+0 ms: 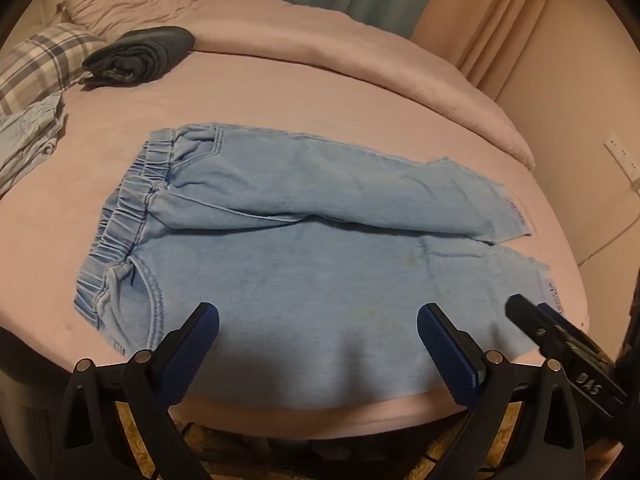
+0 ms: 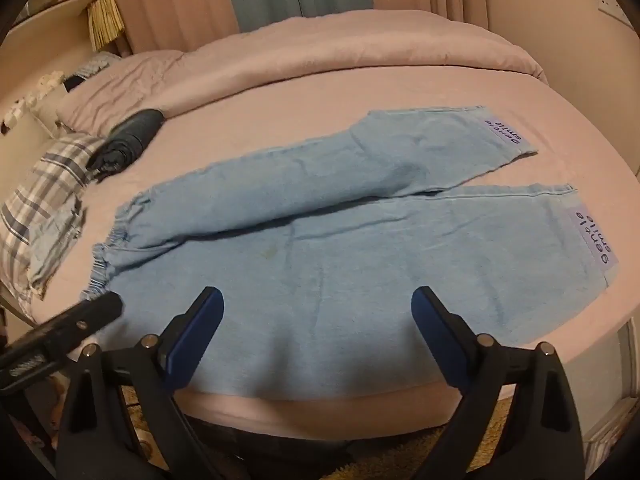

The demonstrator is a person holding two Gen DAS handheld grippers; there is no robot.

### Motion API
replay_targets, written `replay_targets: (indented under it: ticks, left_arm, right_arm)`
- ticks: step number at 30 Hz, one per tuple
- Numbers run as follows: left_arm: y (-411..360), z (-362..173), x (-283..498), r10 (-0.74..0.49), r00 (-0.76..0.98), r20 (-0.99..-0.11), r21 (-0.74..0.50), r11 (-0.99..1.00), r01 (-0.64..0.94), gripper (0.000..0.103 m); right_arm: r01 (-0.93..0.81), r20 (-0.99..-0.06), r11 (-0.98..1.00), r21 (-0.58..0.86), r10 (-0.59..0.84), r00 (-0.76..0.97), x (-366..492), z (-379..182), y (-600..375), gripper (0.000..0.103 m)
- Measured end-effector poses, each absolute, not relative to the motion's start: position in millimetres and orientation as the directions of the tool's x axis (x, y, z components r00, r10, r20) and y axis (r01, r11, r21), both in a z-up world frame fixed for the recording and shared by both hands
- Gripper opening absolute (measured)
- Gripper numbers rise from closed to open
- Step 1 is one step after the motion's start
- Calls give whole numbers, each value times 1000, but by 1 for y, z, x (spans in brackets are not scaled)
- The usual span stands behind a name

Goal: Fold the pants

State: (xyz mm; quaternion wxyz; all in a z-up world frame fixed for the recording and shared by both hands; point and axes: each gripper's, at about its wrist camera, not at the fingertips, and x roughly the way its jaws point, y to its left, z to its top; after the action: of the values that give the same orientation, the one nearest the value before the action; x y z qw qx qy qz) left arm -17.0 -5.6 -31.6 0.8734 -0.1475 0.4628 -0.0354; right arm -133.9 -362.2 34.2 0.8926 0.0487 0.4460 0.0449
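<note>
Light blue denim pants (image 1: 304, 232) lie spread flat on the pink bed (image 1: 280, 92), elastic waistband at the left, both legs running to the right. The far leg overlaps the near one along the middle. In the right wrist view the pants (image 2: 360, 240) show a printed label on each cuff. My left gripper (image 1: 318, 328) hovers open over the near edge of the pants, nothing between its blue pads. My right gripper (image 2: 318, 312) also stands open above the near leg, empty. Each gripper's tip shows at the edge of the other's view.
A rolled dark garment (image 1: 140, 54) lies at the far left of the bed beside a plaid pillow (image 1: 40, 64) and a crumpled pale blue cloth (image 1: 28, 140). A bunched pink duvet (image 1: 360, 40) runs along the far side. Curtains hang behind. The bed's near edge drops to carpet.
</note>
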Motion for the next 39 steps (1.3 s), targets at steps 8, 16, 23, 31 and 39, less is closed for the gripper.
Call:
replay_targets:
  ticks: [8, 16, 23, 31, 39]
  left_arm:
    - [-1, -27, -19, -200, 576, -793, -303, 949, -87, 96]
    - [13, -18, -20, -210, 601, -771, -342, 933, -113, 96]
    - [24, -21, -23, -196, 601, -775, -345, 928, -143, 96]
    - [29, -22, -24, -194, 603, -774, -354, 922, -157, 89]
    - [27, -22, -25, -212, 601, -770, -360, 923, -134, 79]
  right_arm:
    - [-26, -794, 993, 114, 107, 598, -132, 30, -364, 95]
    - [-36, -798, 994, 107, 107, 593, -122, 35, -361, 92]
    - [-46, -781, 991, 129, 130, 611, -114, 32, -352, 90]
    - [-48, -791, 993, 104, 112, 601, -112, 28, -349, 88]
    - [-50, -781, 997, 60, 78, 619, -112, 30, -349, 85]
